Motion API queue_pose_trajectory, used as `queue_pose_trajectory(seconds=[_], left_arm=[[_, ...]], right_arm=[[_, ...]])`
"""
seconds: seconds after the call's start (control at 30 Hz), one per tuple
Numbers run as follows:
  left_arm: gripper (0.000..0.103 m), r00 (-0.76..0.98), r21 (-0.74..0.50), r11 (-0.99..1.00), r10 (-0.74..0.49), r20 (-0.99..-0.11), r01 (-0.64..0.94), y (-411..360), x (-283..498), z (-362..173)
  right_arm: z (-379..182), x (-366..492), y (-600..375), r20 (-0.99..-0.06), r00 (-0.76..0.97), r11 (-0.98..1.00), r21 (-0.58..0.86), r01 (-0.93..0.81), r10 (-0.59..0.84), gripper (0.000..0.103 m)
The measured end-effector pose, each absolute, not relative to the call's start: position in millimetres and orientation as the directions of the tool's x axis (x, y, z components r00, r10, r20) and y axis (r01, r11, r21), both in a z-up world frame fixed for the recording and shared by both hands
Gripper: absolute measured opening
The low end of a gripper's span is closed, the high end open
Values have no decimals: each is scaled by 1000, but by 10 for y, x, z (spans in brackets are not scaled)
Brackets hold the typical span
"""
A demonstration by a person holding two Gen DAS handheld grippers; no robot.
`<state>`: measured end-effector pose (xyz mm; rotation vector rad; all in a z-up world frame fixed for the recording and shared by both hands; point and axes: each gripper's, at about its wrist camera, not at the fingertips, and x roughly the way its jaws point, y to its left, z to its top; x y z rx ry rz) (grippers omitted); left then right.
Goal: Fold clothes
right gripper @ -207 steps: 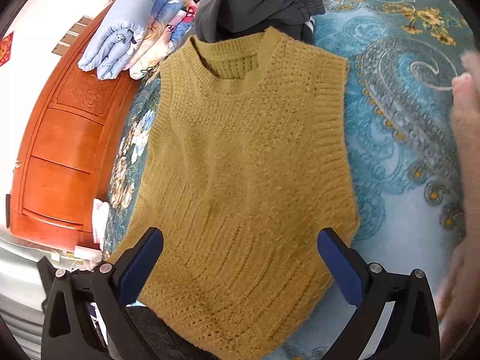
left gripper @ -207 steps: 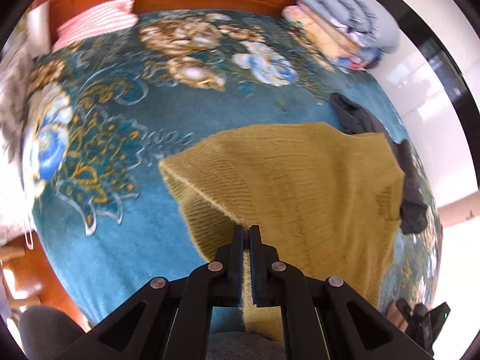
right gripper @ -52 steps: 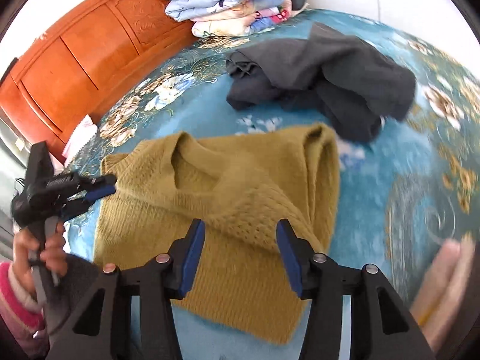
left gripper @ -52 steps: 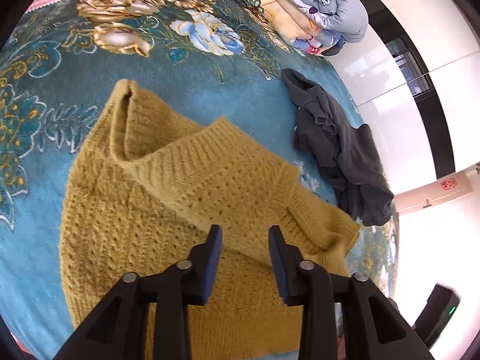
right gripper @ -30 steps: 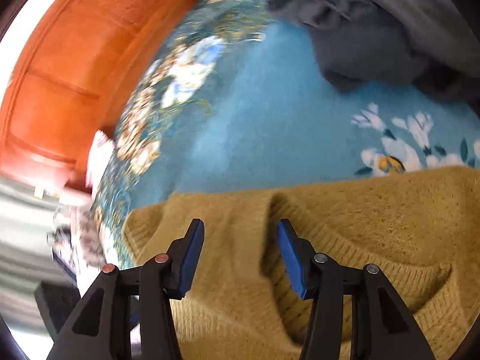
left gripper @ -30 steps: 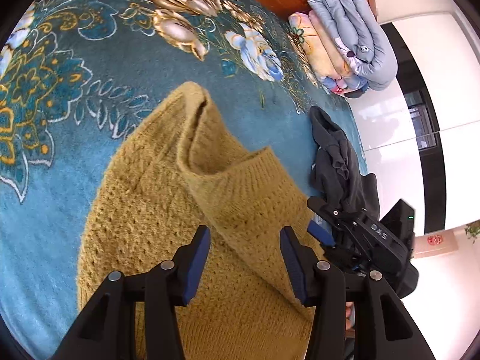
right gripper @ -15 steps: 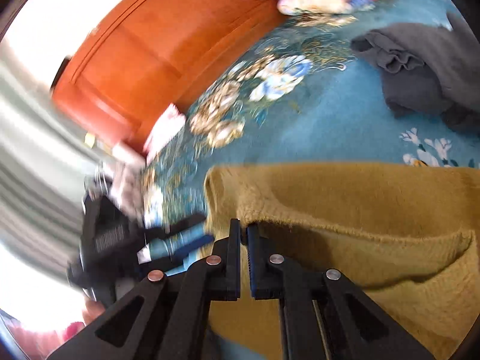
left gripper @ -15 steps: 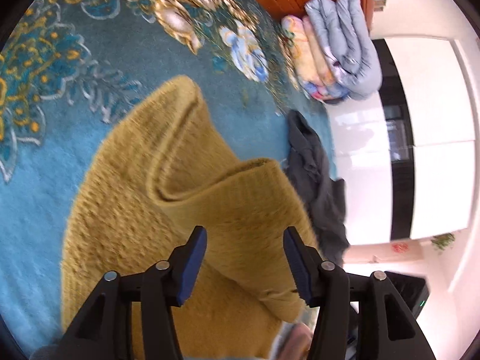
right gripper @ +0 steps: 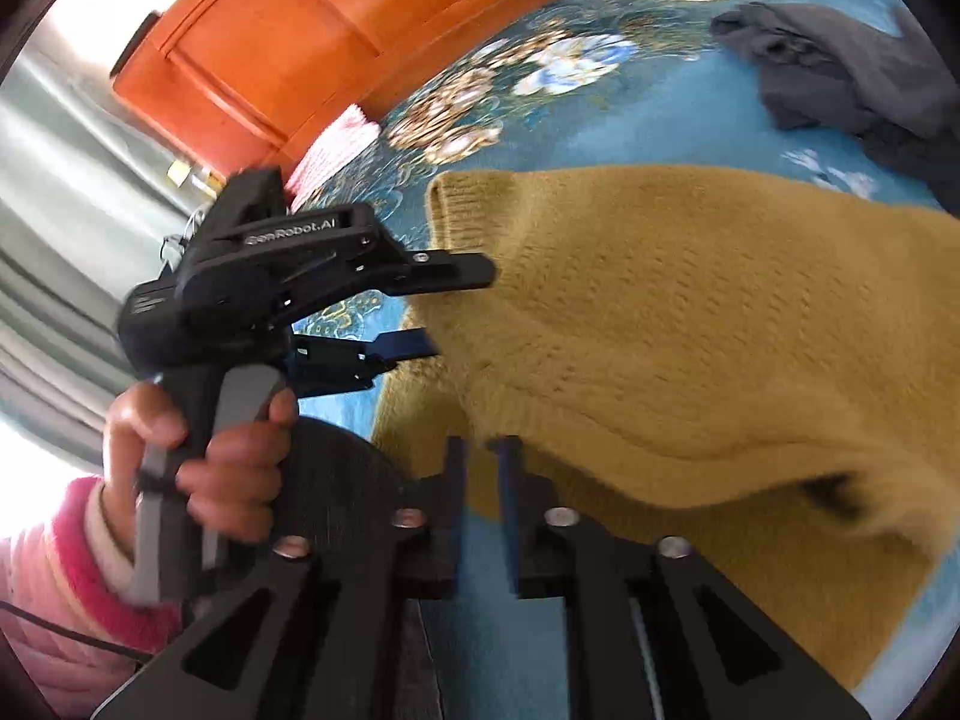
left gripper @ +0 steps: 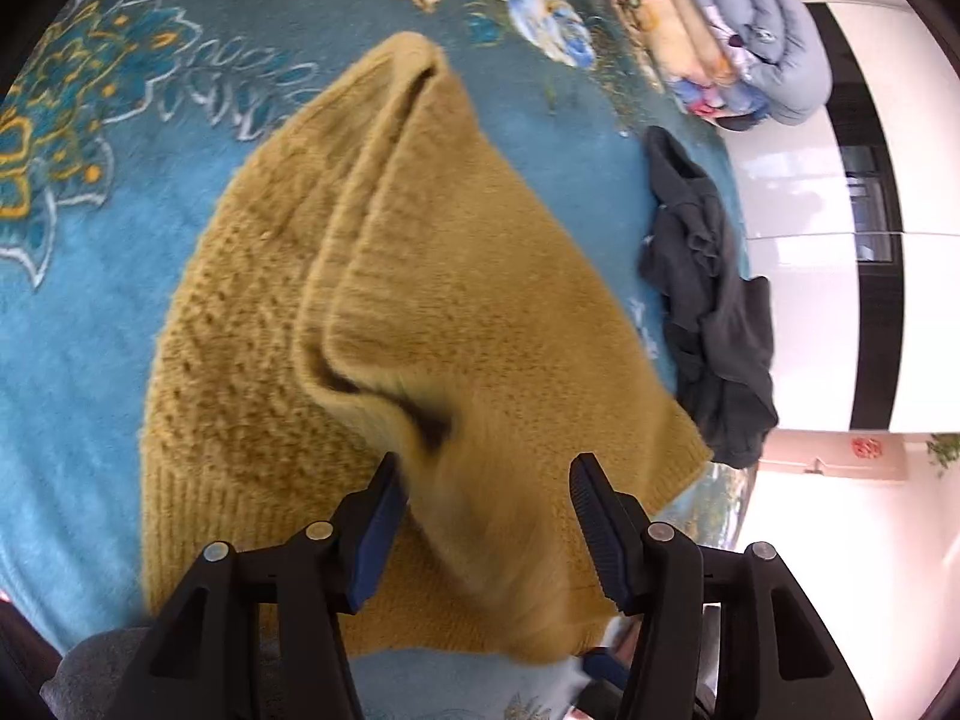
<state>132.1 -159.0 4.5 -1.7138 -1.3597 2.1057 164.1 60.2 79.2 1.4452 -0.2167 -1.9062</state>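
Mustard-yellow knit, we see, makes up the sleeveless sweater (left gripper: 480,276) lying partly folded on the blue floral bedspread (left gripper: 90,312), one side lifted and doubled over the rest so a thick rolled edge runs down its middle.

Our left gripper (left gripper: 486,516) hangs over the near part of that fold with its fingers apart; a blurred flap of knit lies between them, but we see neither pad pressing on it. In the right wrist view the same gripper (right gripper: 447,306) reaches in from the left, its two fingers at the sweater's edge, gripped by a hand (right gripper: 204,456) in a pink striped sleeve (right gripper: 72,576).

Our right gripper (right gripper: 483,480) sits low at the sweater's near edge. Its jaws stand narrowly apart and are opening; the knit edge lies just beyond the tips, and we cannot tell whether any cloth is between them, because of blur.

Further out, a dark grey garment (left gripper: 714,312) lies crumpled beside the sweater. Folded quilts (left gripper: 732,42) are stacked at the bed's far corner, and an orange wooden headboard (right gripper: 312,42) rises behind.
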Motion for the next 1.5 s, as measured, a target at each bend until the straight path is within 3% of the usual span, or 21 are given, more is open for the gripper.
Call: queue_pose_trajectory(seconds=[0.07,0.3,0.5,0.6,0.73,0.77,0.8,0.87,0.93,1.0,1.07,1.13,1.2,1.27,1.37,1.43,1.5], left_arm=[[58,-347,-666,-599,570,-744,444,-1605,1345,23],[58,-292,-616,-641,546,-785,458,-1554,1341,-7],[57,-257,-575,-672,520,-815,467,-1532,1409,-1],[50,-259,-556,-686,495,-829,470,-1542,1446,18],[28,-262,-508,-704,436,-861,497,-1552,1464,52],[25,-257,-494,-710,423,-869,502,-1558,1460,49],[19,-250,-480,-717,410,-877,505,-1572,1457,42],[14,-213,-443,-741,390,-896,505,-1574,1385,30],[12,-169,-398,-772,364,-916,495,-1569,1275,33],[11,-170,-390,-797,352,-921,461,-1596,1091,181],[11,-284,-479,-783,392,-875,396,-1667,922,590],[11,-430,-556,-787,418,-800,269,-1713,841,1132],[11,-526,-552,-820,406,-748,152,-1726,866,1592],[11,-521,-520,-844,387,-761,133,-1726,945,1652],[12,-359,-410,-892,324,-875,192,-1651,1045,1198],[12,-175,-372,-880,333,-927,296,-1665,1097,619],[12,-91,-371,-856,364,-927,360,-1658,1148,301]], right_arm=[[769,1666,923,-758,-148,-752,562,344,-635,46],[278,1771,2139,-684,-297,-652,727,-214,-666,46],[8,1690,2417,-602,-421,-452,794,-407,-679,46],[-40,1600,2429,-593,-443,-410,796,-445,-673,46],[-110,1545,2412,-620,-436,-382,766,-517,-653,46],[-125,1547,2414,-631,-429,-378,753,-538,-647,42],[-130,1540,2407,-642,-418,-378,740,-556,-643,27],[-131,1521,2384,-665,-391,-381,711,-591,-636,13],[-111,1447,2372,-680,-366,-371,685,-627,-635,12],[45,1230,2357,-654,-385,-351,710,-611,-651,11],[345,973,2318,-619,-429,-368,761,-534,-658,10],[887,722,2229,-567,-511,-452,824,-343,-646,10],[1465,644,2126,-484,-599,-536,837,-107,-638,10],[1800,743,2047,-416,-644,-586,808,63,-642,10],[1571,966,2015,-473,-606,-633,771,67,-640,10],[1024,1117,2081,-615,-513,-673,734,-95,-598,10],[478,1302,2207,-680,-433,-632,725,-274,-592,10]])
